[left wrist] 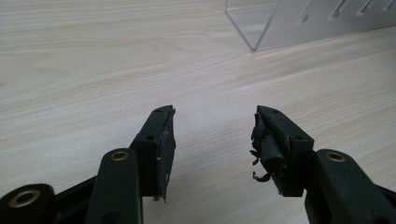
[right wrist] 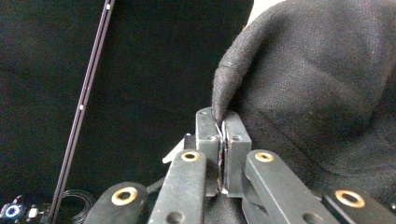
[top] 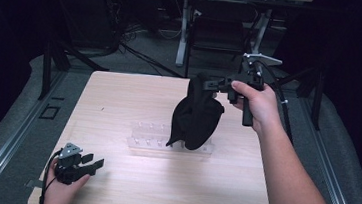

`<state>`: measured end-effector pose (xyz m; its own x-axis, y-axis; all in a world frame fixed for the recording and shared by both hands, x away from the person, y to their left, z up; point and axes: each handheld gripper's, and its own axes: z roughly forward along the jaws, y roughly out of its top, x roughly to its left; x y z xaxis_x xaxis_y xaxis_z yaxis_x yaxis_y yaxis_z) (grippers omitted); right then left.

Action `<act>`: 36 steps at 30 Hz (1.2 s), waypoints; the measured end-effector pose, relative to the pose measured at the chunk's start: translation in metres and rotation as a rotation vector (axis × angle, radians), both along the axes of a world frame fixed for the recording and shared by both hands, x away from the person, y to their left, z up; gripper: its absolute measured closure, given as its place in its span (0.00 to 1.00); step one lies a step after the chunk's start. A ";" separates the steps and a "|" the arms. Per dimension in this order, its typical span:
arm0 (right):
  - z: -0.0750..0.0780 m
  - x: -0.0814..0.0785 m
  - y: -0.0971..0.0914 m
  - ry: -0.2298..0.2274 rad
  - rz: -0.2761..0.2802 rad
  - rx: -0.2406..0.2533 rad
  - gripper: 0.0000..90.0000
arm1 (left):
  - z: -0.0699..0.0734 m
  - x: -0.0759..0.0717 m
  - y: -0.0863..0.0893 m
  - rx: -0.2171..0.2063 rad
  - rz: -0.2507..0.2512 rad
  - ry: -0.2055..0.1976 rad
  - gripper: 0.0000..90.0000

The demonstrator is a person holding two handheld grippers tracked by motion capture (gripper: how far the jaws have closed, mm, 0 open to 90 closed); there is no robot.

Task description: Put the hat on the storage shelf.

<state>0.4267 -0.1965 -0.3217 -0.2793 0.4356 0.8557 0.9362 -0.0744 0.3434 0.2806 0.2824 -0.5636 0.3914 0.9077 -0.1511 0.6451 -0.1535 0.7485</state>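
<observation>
A black cloth (top: 195, 116) hangs in the air over the middle of the table, pinched at its top edge by my right gripper (top: 210, 84), which is shut on it. In the right gripper view the jaws are pressed together on a fold of the black cloth (right wrist: 317, 88), with my right gripper (right wrist: 223, 122) closed tight. The cloth's lower end dangles just over a clear plastic rack (top: 150, 141). My left gripper (top: 93, 166) rests at the table's near left corner, open. Its jaws stand apart over bare wood in the left gripper view, left gripper (left wrist: 214, 135) holding nothing.
The light wooden table (top: 125, 187) has dark floor and rails around it. A corner of the clear rack (left wrist: 299, 23) lies ahead and to the right of the left gripper. Table legs and cables stand beyond the far edge.
</observation>
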 end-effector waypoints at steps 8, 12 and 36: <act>-0.003 0.000 0.005 0.003 0.017 0.013 0.98 | 0.001 0.000 -0.002 -0.004 -0.004 -0.004 0.54; -0.005 0.001 0.008 0.005 0.018 0.029 0.98 | 0.002 0.000 -0.004 -0.006 -0.006 -0.011 0.54; -0.008 0.001 0.016 0.024 0.017 0.054 0.98 | 0.019 0.002 -0.027 -0.021 -0.080 -0.032 0.57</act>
